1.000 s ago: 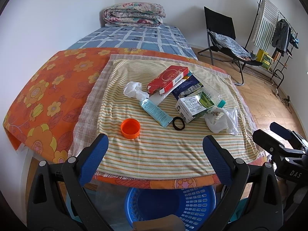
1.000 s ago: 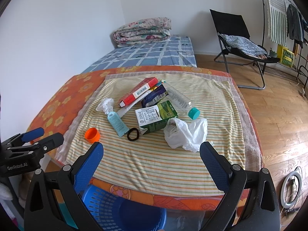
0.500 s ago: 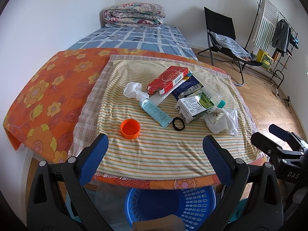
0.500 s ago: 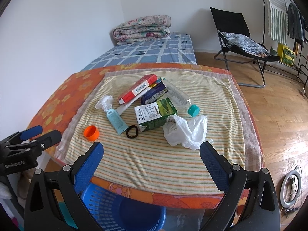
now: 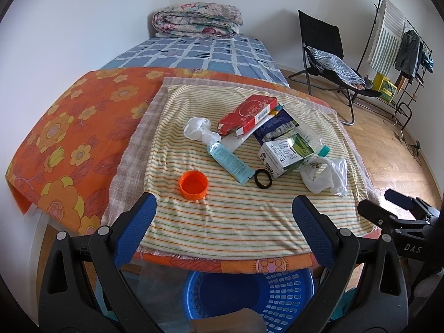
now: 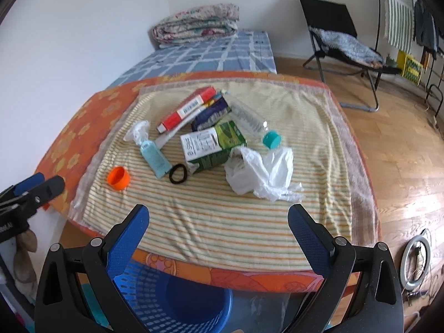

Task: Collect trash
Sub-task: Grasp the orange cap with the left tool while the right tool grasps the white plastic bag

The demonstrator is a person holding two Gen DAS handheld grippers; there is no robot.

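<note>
Trash lies on a striped cloth (image 5: 222,222): an orange cap (image 5: 193,185), a teal tube (image 5: 230,161), a black ring (image 5: 262,178), a green-white carton (image 5: 288,154), a red box (image 5: 247,113), a crumpled white bag (image 5: 324,176) and a clear bottle with a teal cap (image 6: 271,138). A blue basket (image 5: 247,294) stands below the table's near edge. My left gripper (image 5: 223,211) is open and empty, short of the cloth. My right gripper (image 6: 217,222) is open and empty above the near edge; the orange cap (image 6: 118,178) and white bag (image 6: 260,173) lie ahead.
An orange flowered cover (image 5: 69,138) lies under the striped cloth. A bed with a folded quilt (image 5: 197,23) is behind. A black chair (image 5: 327,52) and a clothes rack (image 5: 399,44) stand at the right on the wood floor. A ring light (image 6: 416,260) lies on the floor.
The right gripper has moved closer to the table and a little forward; the trash looks larger in its view. The left gripper has barely moved. Both stay open.
</note>
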